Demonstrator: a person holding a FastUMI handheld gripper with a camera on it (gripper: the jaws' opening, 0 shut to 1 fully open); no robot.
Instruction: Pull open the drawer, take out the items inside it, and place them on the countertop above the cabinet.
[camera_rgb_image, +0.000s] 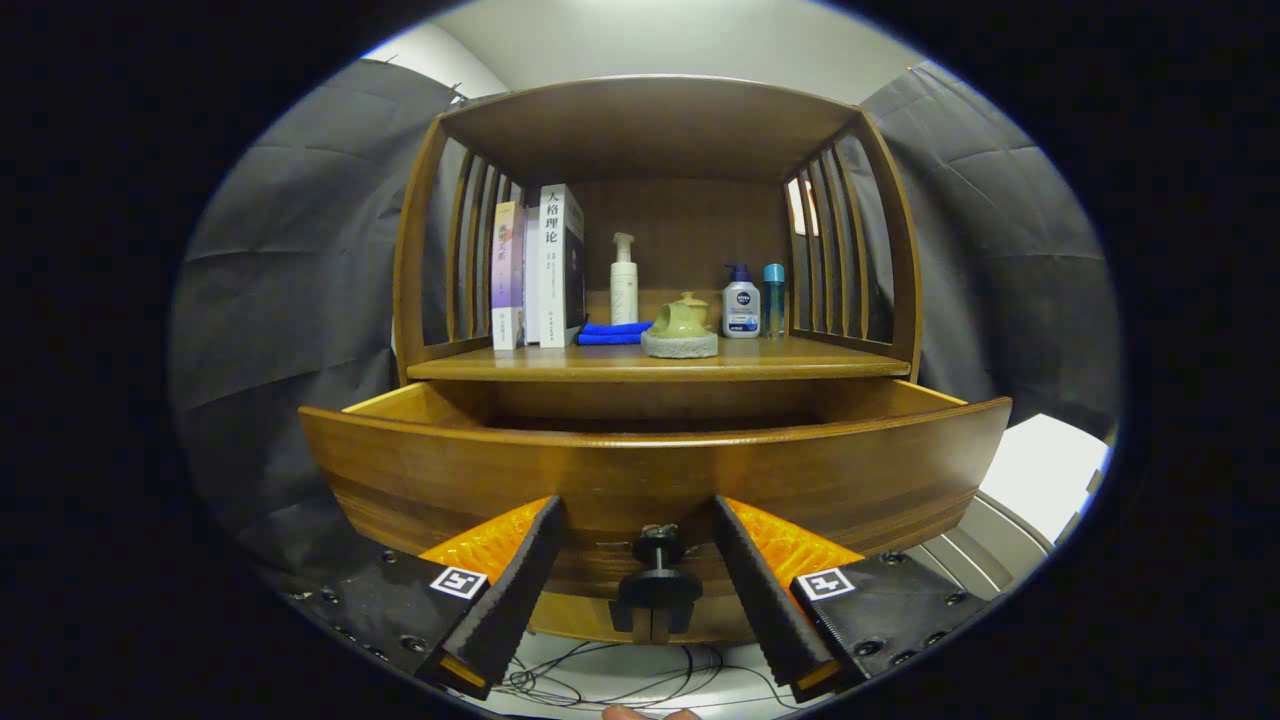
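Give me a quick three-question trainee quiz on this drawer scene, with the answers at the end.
1. True or false: the drawer is pulled out from under the countertop.
2. What sits between the gripper fingers? A) a book B) the drawer knob C) a bottle
3. Fill in: the teapot stands on a ____ base, between the blue cloth and the pump bottle.

Key: 1 true; 2 B, the fingers are spread on either side of the knob without pressing it; 3 stone.
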